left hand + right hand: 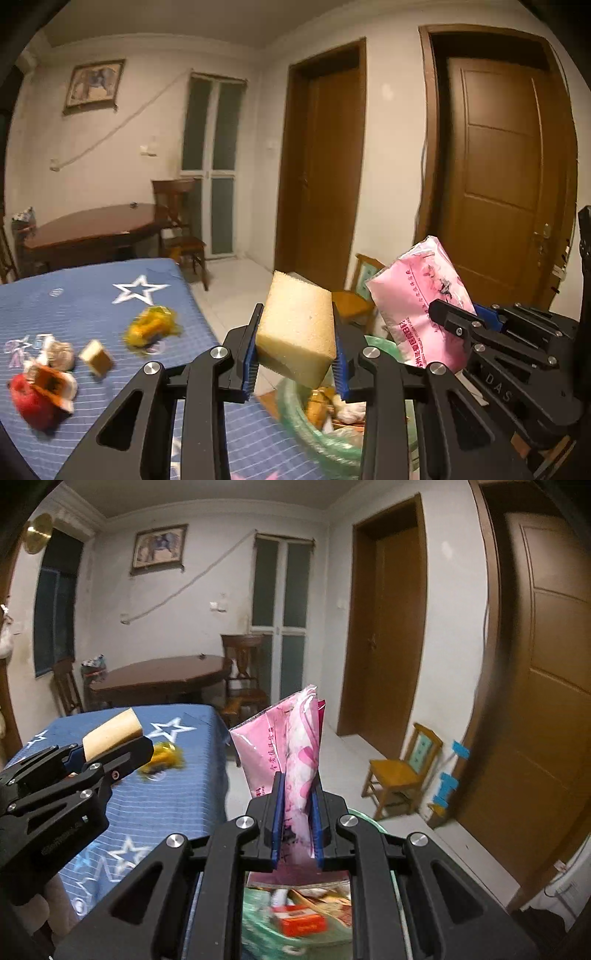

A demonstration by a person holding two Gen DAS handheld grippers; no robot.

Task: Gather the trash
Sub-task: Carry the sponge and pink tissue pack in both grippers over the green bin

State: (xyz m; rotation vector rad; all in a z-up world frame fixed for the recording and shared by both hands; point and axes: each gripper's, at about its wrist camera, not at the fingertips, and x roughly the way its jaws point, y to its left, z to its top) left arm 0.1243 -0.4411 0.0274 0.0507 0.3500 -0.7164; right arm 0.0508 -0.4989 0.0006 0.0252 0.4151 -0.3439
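Trash: sponge (297, 332) clamped in left gripper (295, 354), pink pack (291, 760) in right gripper (297, 827), both above bin (266, 915) at frame bottom, not dropped. Approx. 4 items (48, 376) remain on table (92, 295), lower left.

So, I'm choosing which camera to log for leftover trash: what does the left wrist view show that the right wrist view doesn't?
Only the left wrist view shows the litter at the near left of the blue tablecloth: a red crumpled piece and a small sponge piece. Only the right wrist view shows the small yellow chair and a red box in the bin. Both show the left gripper clamping the sponge, the right gripper clamping the pink packet, the yellow wrapper and the green-lined bin.
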